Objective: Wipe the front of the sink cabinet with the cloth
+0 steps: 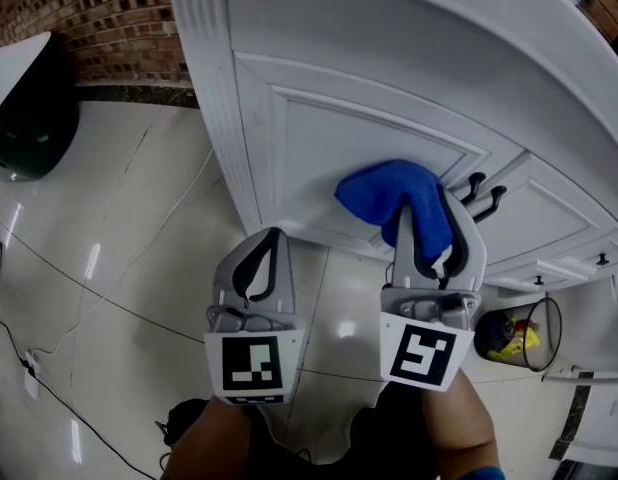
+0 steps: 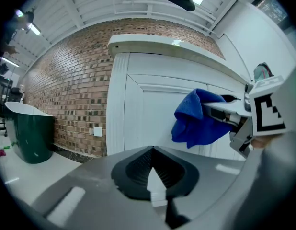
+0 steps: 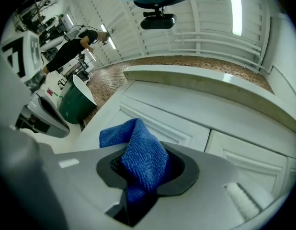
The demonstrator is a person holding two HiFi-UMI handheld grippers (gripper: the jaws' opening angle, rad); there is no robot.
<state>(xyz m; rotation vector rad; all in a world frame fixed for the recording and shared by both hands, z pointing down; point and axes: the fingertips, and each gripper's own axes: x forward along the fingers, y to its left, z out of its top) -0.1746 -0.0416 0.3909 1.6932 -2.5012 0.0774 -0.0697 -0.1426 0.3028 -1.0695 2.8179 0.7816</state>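
Blue cloth (image 1: 389, 193) is held bunched before the lower door panel of the white sink cabinet (image 1: 319, 88); whether it is pressed against the panel cannot be told; at far left a dark green tub (image 1: 29, 118) is seen; the left gripper (image 1: 272, 236) is held near the cabinet's base, its jaws closed together on nothing; the right gripper (image 1: 429, 223) is clamped on the cloth; two dark handles (image 1: 484, 196) are seen just right of it; a wire basket (image 1: 524, 333) is stood at far right.
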